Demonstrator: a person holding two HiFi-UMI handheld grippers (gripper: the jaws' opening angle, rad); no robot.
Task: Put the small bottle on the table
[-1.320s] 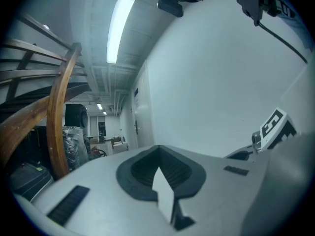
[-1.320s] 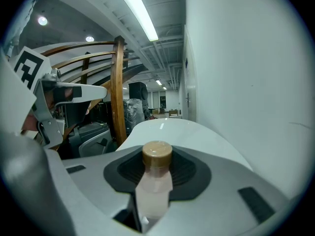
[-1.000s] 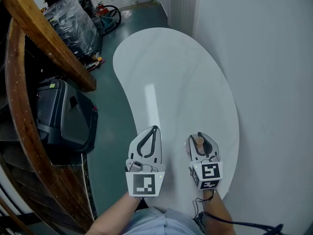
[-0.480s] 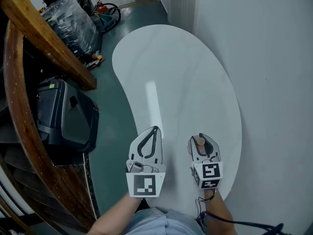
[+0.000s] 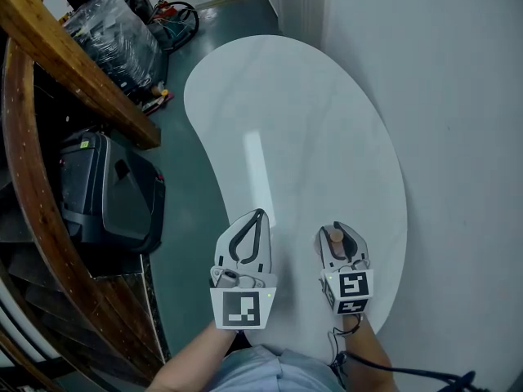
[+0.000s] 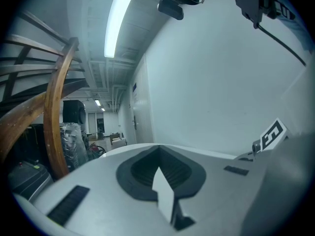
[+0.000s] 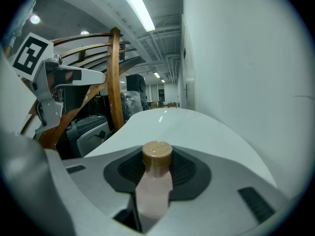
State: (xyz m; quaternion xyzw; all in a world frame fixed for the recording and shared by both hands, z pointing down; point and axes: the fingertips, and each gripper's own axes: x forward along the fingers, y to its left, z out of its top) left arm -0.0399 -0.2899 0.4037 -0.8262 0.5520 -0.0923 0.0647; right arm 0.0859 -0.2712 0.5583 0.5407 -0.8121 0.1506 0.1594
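White kidney-shaped bench (image 5: 286, 121): right edge close along white wall (image 5: 458, 137), left edge curving above green floor (image 5: 184, 211). Open white surface stretching ahead of both claws.

Small bottle (image 7: 155, 186), pale pink body with tan round cap, upright over near end of bench, close to right edge; contact with surface not discernible.

Right claw (image 5: 341, 233) partly spread, pinching bottle body below cap. Left claw (image 5: 258, 217) pressed together, nothing between.

Looks like a workshop/storage hall w/ green painted floor (image 5: 186, 219), plastic-wrapped gear (image 5: 114, 35), coiled cables (image 5: 176, 19), ceiling tube light (image 6: 118, 21), wooden stair rail (image 5: 73, 62).
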